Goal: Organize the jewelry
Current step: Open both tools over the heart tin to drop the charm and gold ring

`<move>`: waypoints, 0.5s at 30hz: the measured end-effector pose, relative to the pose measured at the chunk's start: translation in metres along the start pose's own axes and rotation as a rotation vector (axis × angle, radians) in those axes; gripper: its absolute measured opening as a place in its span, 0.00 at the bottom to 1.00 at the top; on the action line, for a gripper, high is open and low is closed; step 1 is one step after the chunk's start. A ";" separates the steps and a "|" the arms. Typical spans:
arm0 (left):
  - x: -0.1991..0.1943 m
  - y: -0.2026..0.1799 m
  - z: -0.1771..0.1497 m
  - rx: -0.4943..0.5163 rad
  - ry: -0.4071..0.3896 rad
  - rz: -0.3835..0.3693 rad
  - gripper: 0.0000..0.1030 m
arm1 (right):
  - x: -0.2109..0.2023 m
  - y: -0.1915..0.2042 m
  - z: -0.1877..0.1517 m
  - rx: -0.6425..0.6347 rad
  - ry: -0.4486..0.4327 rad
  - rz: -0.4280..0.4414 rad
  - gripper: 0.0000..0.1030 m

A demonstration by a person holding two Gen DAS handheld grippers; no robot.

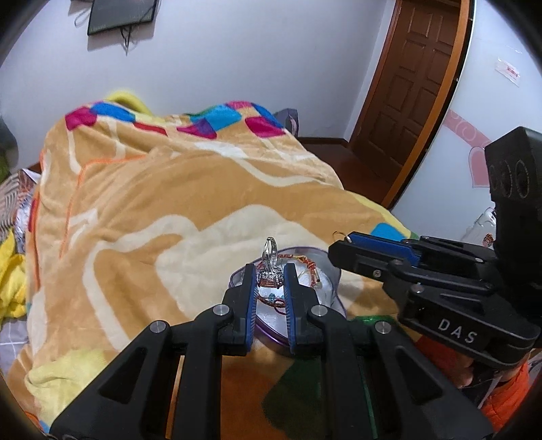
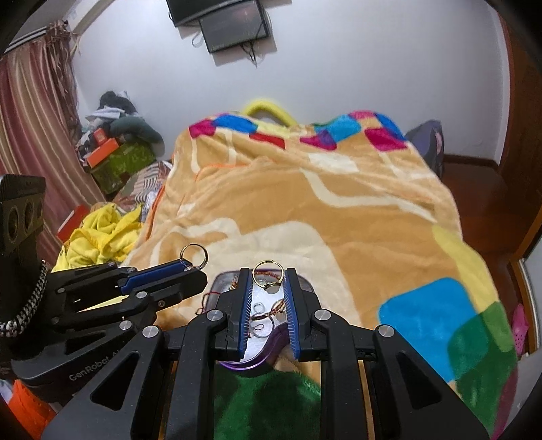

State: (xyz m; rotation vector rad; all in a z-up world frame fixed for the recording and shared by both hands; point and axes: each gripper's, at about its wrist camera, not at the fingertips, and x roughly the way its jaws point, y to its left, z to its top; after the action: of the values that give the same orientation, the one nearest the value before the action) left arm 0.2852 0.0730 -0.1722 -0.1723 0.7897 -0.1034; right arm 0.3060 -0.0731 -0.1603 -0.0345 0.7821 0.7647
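A purple heart-shaped jewelry box (image 1: 333, 270) with a white lining lies open on the blanket; it also shows in the right wrist view (image 2: 257, 358). It holds red cord bracelets (image 1: 306, 262) and small rings (image 2: 262, 326). My left gripper (image 1: 269, 279) is shut on a silver ring (image 1: 270, 254) with a sparkly setting, just above the box. My right gripper (image 2: 267, 282) is shut on a gold ring (image 2: 268, 270), also above the box. Each gripper shows in the other's view, the right one (image 1: 345, 242) and the left one (image 2: 194, 265), side by side.
The box rests on a tan plush blanket (image 2: 305, 203) with coloured squares covering a bed. Yellow cloth (image 2: 101, 233) and piled boxes (image 2: 115, 152) lie at the left. A brown door (image 1: 413, 84) stands at the right. A screen (image 2: 233, 23) hangs on the wall.
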 end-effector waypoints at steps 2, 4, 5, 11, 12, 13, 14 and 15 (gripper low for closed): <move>0.006 0.004 0.000 -0.011 0.017 -0.010 0.13 | 0.005 -0.002 -0.001 -0.002 0.020 0.001 0.16; 0.010 0.006 -0.001 -0.016 0.026 -0.016 0.13 | 0.009 -0.003 -0.002 -0.008 0.038 0.005 0.16; 0.011 0.006 -0.001 -0.017 0.029 -0.019 0.13 | 0.011 -0.003 -0.002 -0.010 0.046 0.007 0.16; 0.013 0.006 -0.001 -0.009 0.039 -0.031 0.13 | 0.020 -0.004 -0.003 -0.027 0.085 0.008 0.17; 0.013 0.005 -0.001 -0.004 0.042 -0.031 0.13 | 0.020 -0.003 -0.004 -0.028 0.088 0.007 0.17; 0.013 0.004 -0.001 -0.002 0.042 -0.030 0.13 | 0.021 -0.003 -0.004 -0.029 0.089 0.007 0.17; 0.013 0.004 -0.001 0.000 0.041 -0.028 0.13 | 0.021 -0.003 -0.004 -0.030 0.096 0.009 0.17; 0.012 0.003 -0.001 0.001 0.039 -0.025 0.13 | 0.021 -0.003 -0.004 -0.030 0.101 0.012 0.17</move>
State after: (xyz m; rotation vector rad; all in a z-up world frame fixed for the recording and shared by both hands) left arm 0.2929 0.0743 -0.1815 -0.1794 0.8268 -0.1311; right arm 0.3150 -0.0637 -0.1770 -0.0962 0.8670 0.7906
